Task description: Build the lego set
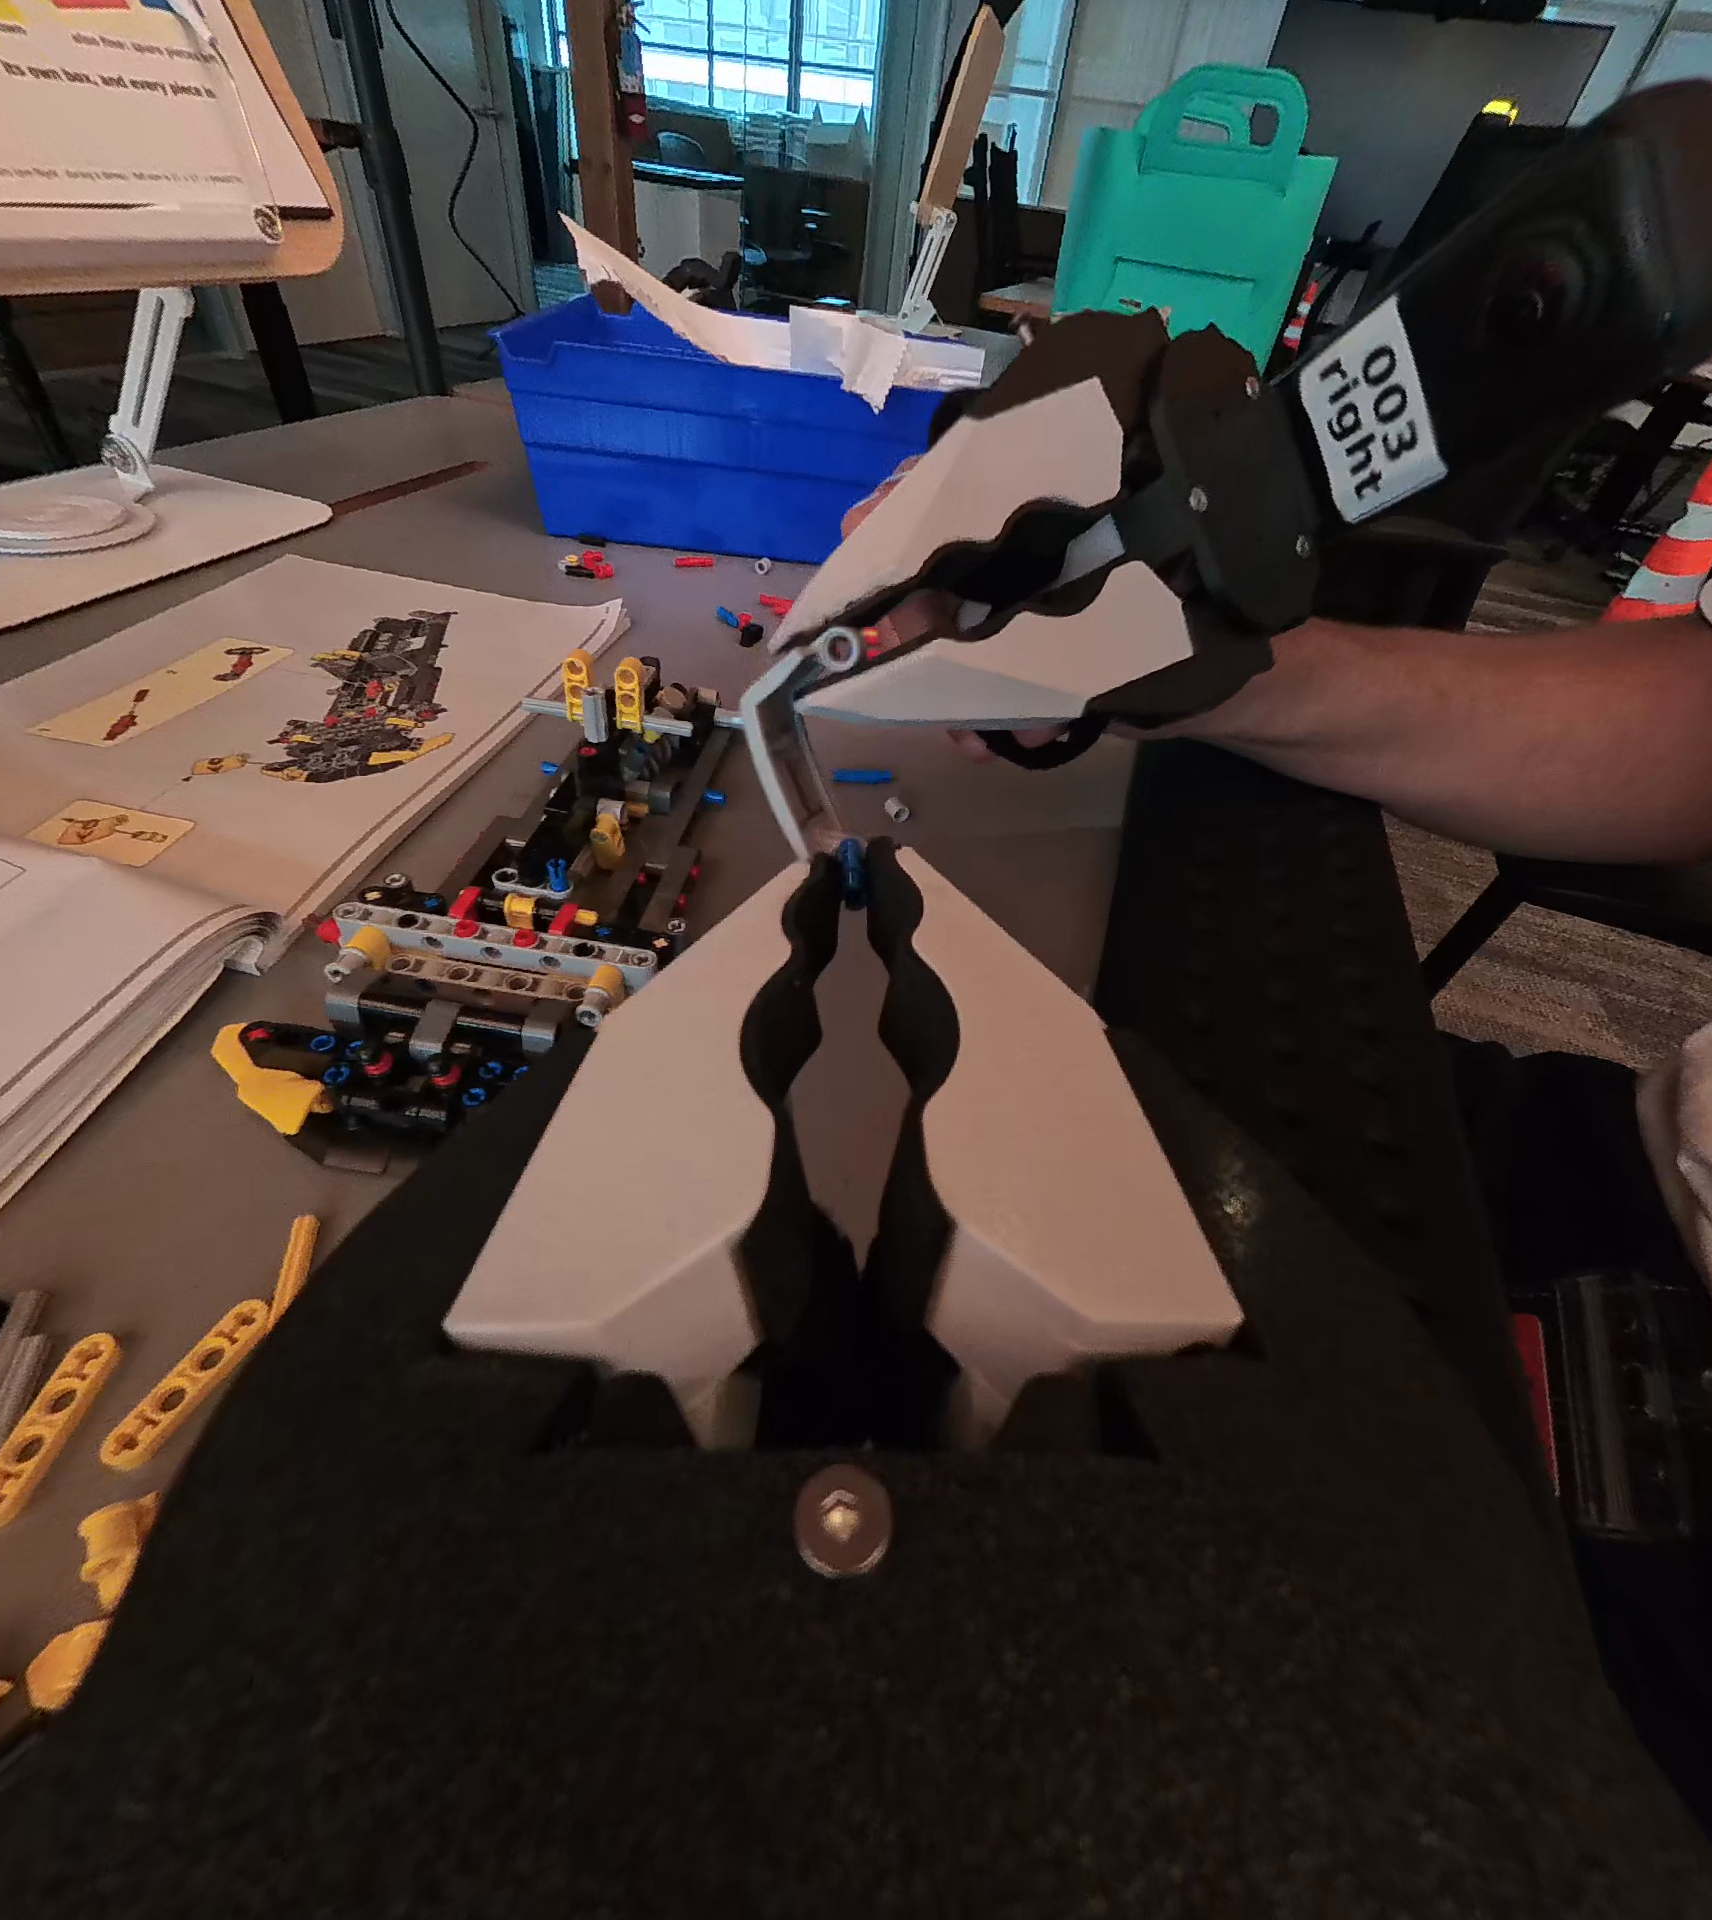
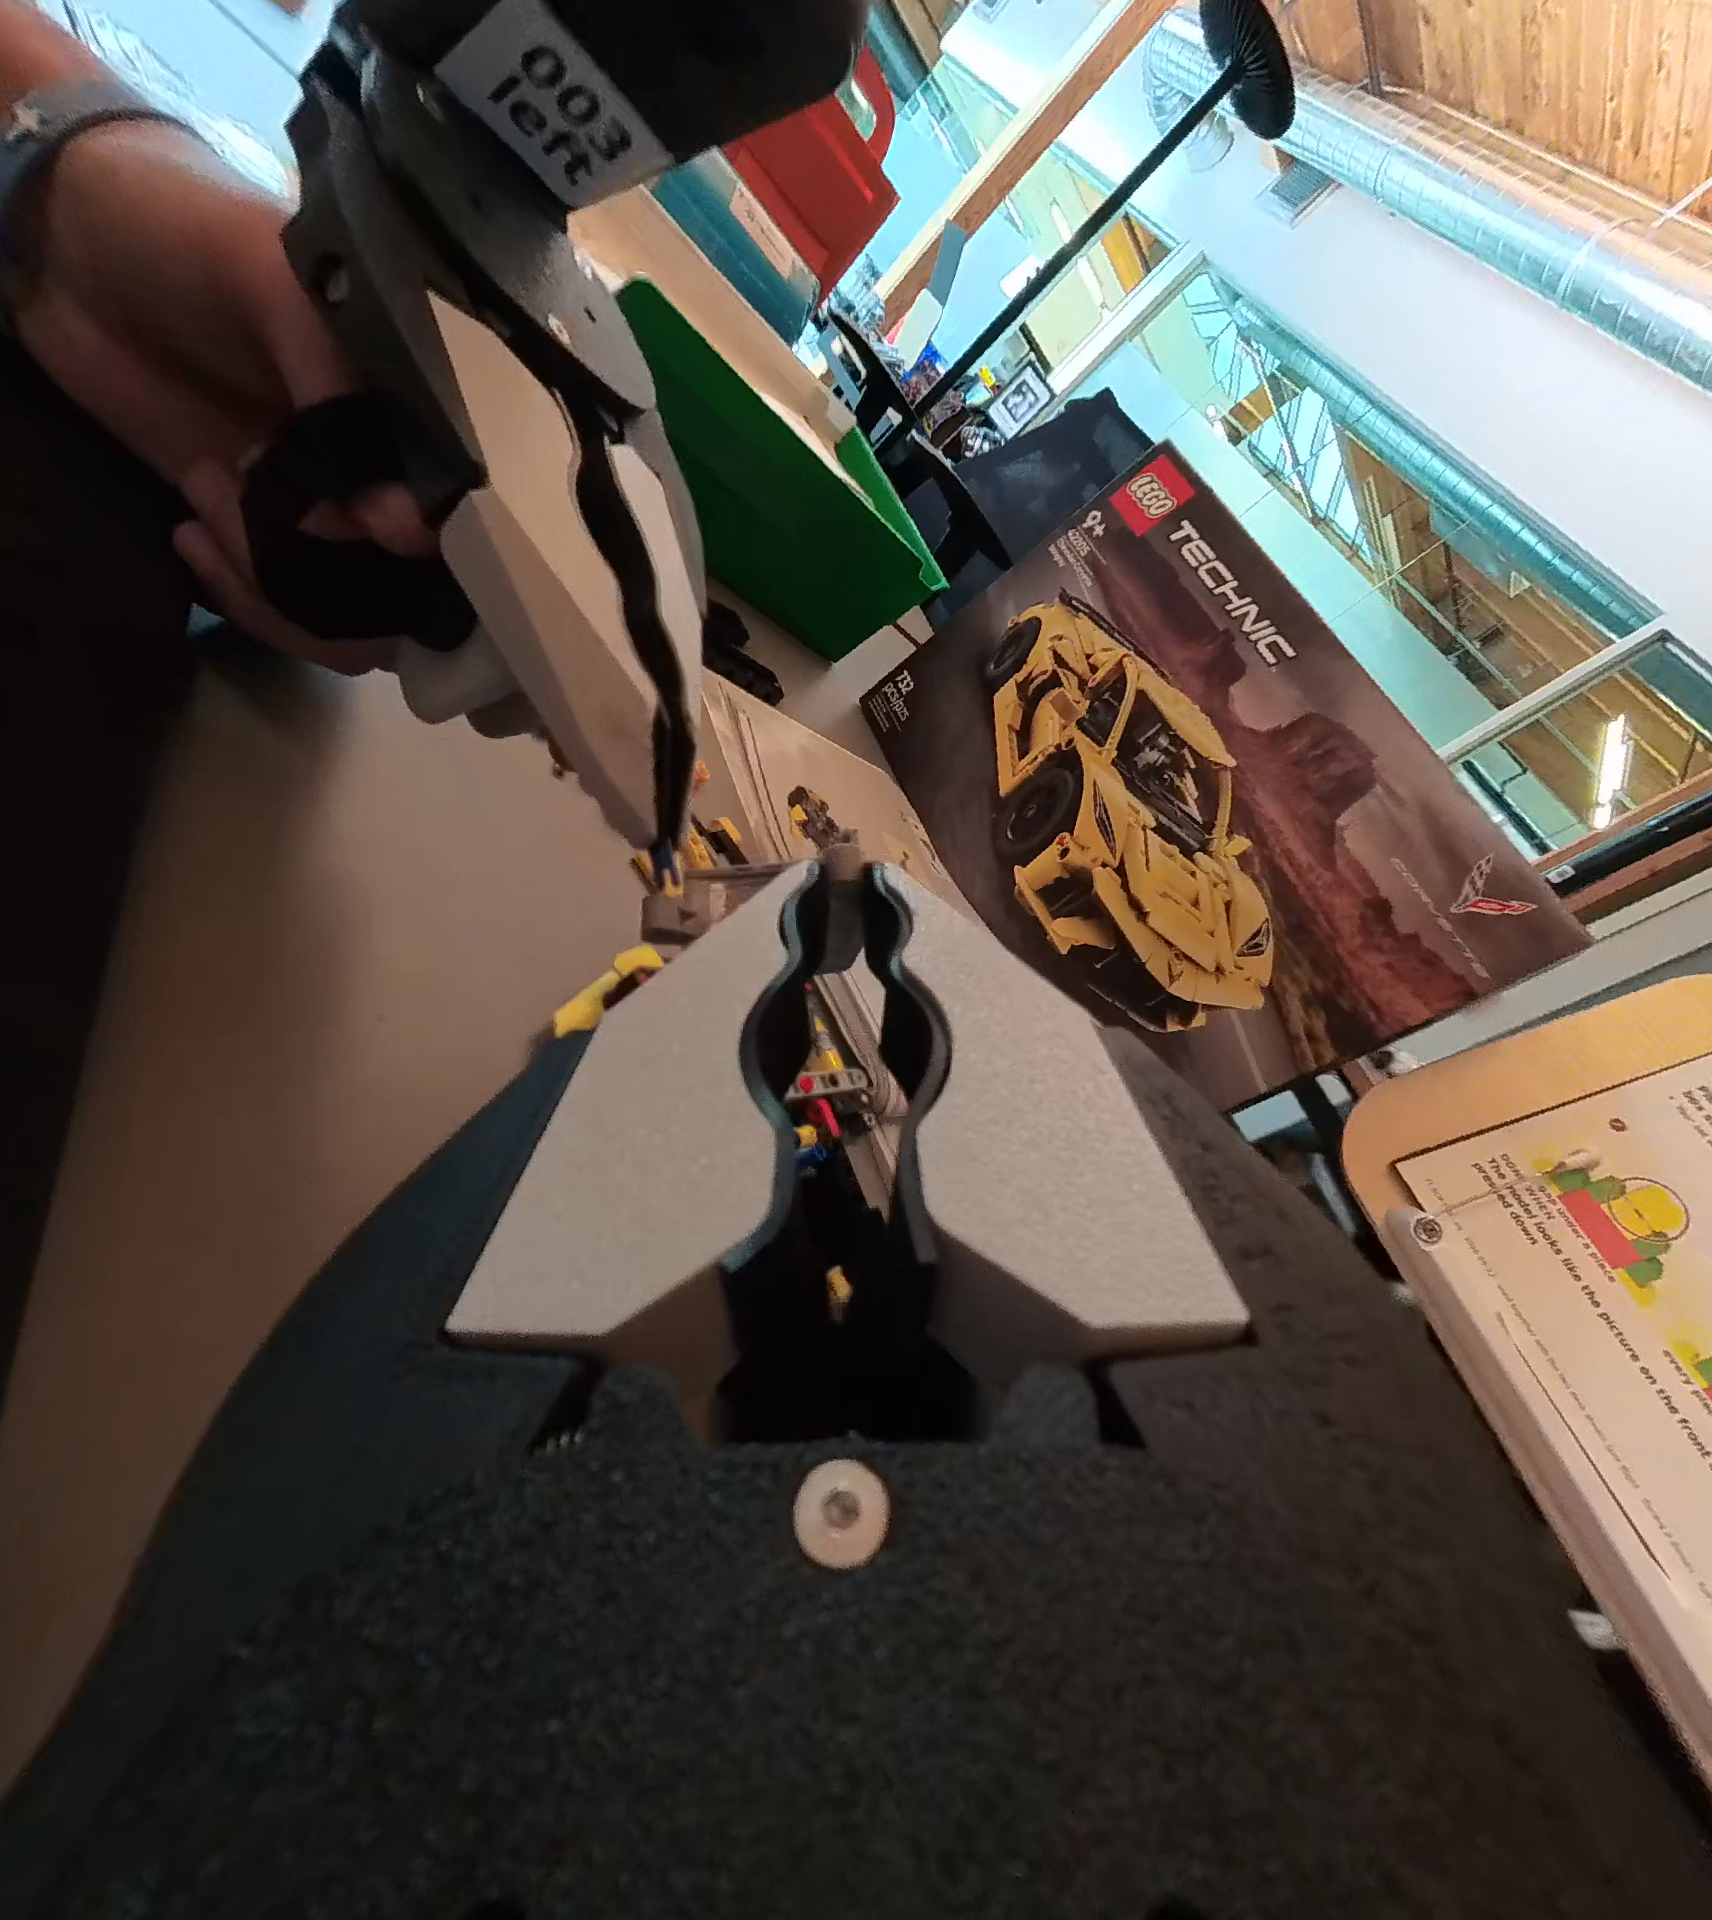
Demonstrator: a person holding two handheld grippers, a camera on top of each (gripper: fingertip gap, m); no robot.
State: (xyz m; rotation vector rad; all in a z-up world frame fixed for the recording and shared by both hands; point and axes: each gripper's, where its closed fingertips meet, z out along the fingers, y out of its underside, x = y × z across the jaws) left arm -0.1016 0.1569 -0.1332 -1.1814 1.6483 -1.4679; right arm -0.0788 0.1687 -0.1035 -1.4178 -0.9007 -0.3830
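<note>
Grey tabletop (image 1: 436,499) in an open workshop, windows behind. Landmark: half-built black, grey and yellow beam chassis (image 1: 519,914) lying mid-table. Left of chassis, open paper instruction booklet (image 1: 239,727); nearer left, loose yellow perforated beams (image 1: 177,1382). Behind chassis, blue plastic bin (image 1: 686,436). Just right of chassis and above the table, angled light-grey liftarm (image 1: 784,758). Top end pinched by right gripper (image 1: 810,655), pressed onto it. Lower end meeting small blue connector pin (image 1: 852,873), pinched at the tips of left gripper (image 1: 852,883). From the right wrist, left gripper (image 2: 665,842) seen closed around the pin.

Probably the step: seat pin into liftarm's end hole. Line pin axis square with hole, hold liftarm rigid, press straight without twisting, avoid squeezing pin askew.
</note>
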